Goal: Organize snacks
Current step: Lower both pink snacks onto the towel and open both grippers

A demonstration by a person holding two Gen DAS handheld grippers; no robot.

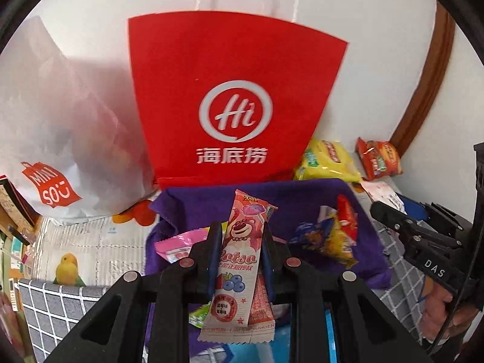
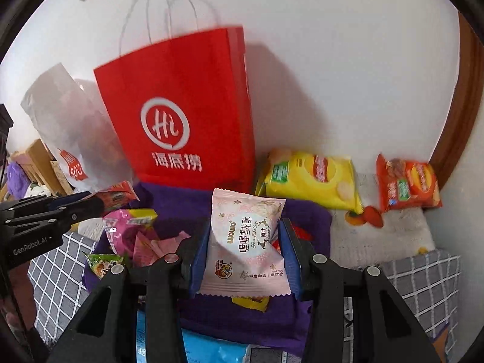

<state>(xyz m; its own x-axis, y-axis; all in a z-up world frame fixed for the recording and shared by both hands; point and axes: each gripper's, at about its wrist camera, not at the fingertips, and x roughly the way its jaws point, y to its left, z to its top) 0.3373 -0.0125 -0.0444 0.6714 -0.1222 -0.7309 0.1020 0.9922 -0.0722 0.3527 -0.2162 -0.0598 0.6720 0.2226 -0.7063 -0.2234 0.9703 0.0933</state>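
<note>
My left gripper (image 1: 240, 236) is shut on a long pink Lotso snack packet (image 1: 239, 269), held upright over a purple cloth (image 1: 305, 195). My right gripper (image 2: 245, 236) is shut on a pale pink snowflake-crisp pouch (image 2: 246, 242) above the same purple cloth (image 2: 181, 202). Loose snacks lie on the cloth: a pink wrapper (image 1: 175, 246), a blue and yellow candy bundle (image 1: 328, 239), pink packets (image 2: 130, 233) and a green one (image 2: 101, 264). The right gripper also shows at the right edge of the left wrist view (image 1: 390, 211), and the left gripper (image 2: 99, 204) reaches in from the left of the right wrist view.
A red paper bag (image 1: 233, 99) (image 2: 184, 115) stands against the white wall behind the cloth, with a white Miniso bag (image 1: 57, 139) to its left. A yellow chip bag (image 2: 311, 178) and an orange one (image 2: 407, 183) lie at the back right. Grey checked fabric (image 2: 423, 278) flanks the cloth.
</note>
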